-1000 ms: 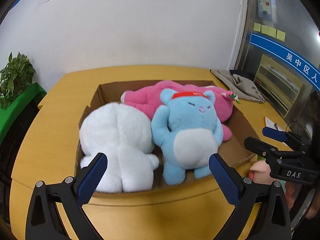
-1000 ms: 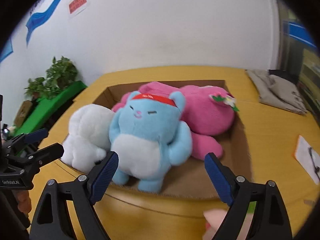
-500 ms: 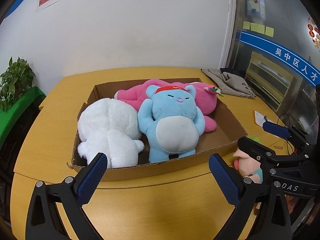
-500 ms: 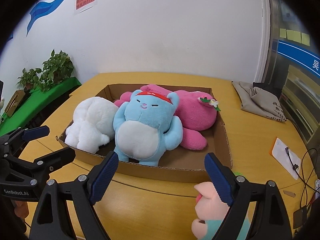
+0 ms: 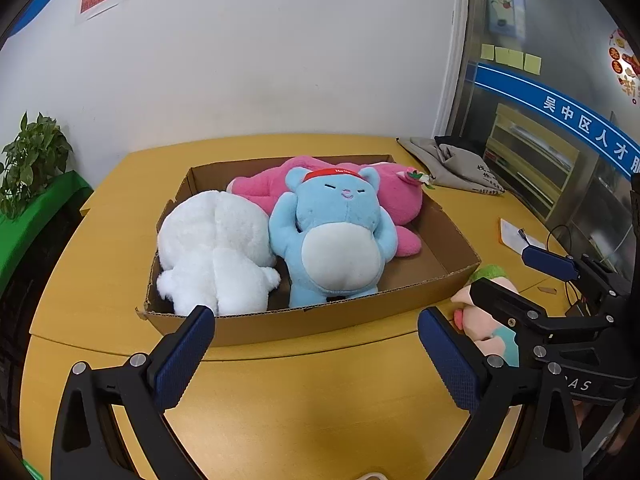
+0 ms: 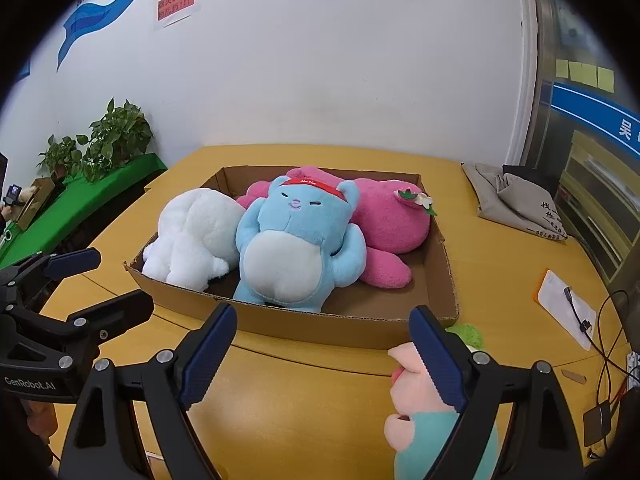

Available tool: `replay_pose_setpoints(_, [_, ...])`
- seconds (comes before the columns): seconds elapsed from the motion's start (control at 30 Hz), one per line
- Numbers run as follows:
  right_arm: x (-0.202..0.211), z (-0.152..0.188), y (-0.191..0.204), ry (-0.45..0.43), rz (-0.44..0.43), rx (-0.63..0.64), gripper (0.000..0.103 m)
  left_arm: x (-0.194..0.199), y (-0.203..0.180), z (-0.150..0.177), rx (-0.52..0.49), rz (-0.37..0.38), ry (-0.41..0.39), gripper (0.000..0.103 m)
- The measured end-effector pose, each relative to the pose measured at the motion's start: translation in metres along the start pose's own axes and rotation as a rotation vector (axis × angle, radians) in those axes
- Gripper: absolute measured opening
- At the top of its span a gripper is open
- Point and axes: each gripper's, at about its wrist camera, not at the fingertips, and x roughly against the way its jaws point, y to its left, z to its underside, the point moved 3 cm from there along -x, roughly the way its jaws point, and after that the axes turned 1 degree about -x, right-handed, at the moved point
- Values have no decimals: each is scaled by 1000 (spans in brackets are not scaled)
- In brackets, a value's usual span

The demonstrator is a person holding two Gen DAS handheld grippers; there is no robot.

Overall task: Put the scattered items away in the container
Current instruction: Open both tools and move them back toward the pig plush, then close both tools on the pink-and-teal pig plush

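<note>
A shallow cardboard box (image 5: 328,320) (image 6: 320,322) sits on the yellow table. In it lie a white plush (image 5: 216,248) (image 6: 192,236), a blue plush with a red headband (image 5: 336,240) (image 6: 296,244) and a pink plush (image 5: 396,200) (image 6: 388,220). A small pink plush with a green top and teal body (image 6: 416,412) (image 5: 480,320) lies on the table outside the box's near right corner. My left gripper (image 5: 316,356) is open and empty, in front of the box. My right gripper (image 6: 320,356) is open and empty, its right finger over the small plush.
A grey cloth bag (image 5: 456,168) (image 6: 516,204) lies at the table's far right. A paper card with a cable (image 6: 568,304) lies at the right edge. Potted plants (image 6: 116,136) stand on a green shelf at the left. A white wall is behind the table.
Both grippers have pulled back from over the box toward the table's near edge. The box now looks farther away, and the small pink plush has come into fuller view.
</note>
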Motion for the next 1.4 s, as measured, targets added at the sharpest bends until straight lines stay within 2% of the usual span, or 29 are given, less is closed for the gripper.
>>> replay_pose_setpoints(0.5, [12, 12, -12, -2, -7, -23, 89, 1, -17, 2, -11, 12, 6, 103])
replay_pose_setpoints(0.73, [22, 14, -27, -33, -23, -51, 89, -7, -25, 4, -12, 29, 26, 103])
replay_pose_setpoints(0.83, [32, 18, -51, -60, -34, -94, 89, -17, -29, 6, 9, 65, 49, 103])
replay_pose_setpoints(0.9, [37, 26, -80, -61, -7, -143, 89, -23, -31, 9, 36, 104, 74, 103])
replay_pose_setpoints(1.07, [19, 69, -158, 50, 104, -275, 89, -36, -44, 16, 43, 146, 101, 103])
replay_pose_setpoints(1.13, [5, 87, -170, 126, 76, -299, 89, -41, -48, 17, 42, 160, 115, 103])
replay_pose_setpoints(1.2, [-13, 106, -163, 215, 24, -269, 89, -48, -55, 19, 33, 170, 129, 103])
replay_pose_setpoints(1.3, [-23, 120, -137, 244, -132, -250, 87, -54, -62, 20, 25, 196, 148, 103])
replay_pose_setpoints(1.33, [-27, 124, -125, 259, -163, -222, 85, -55, -64, 20, 17, 203, 151, 103])
replay_pose_setpoints(1.4, [-31, 131, -101, 267, -168, -143, 83, -57, -69, 21, 1, 213, 151, 103])
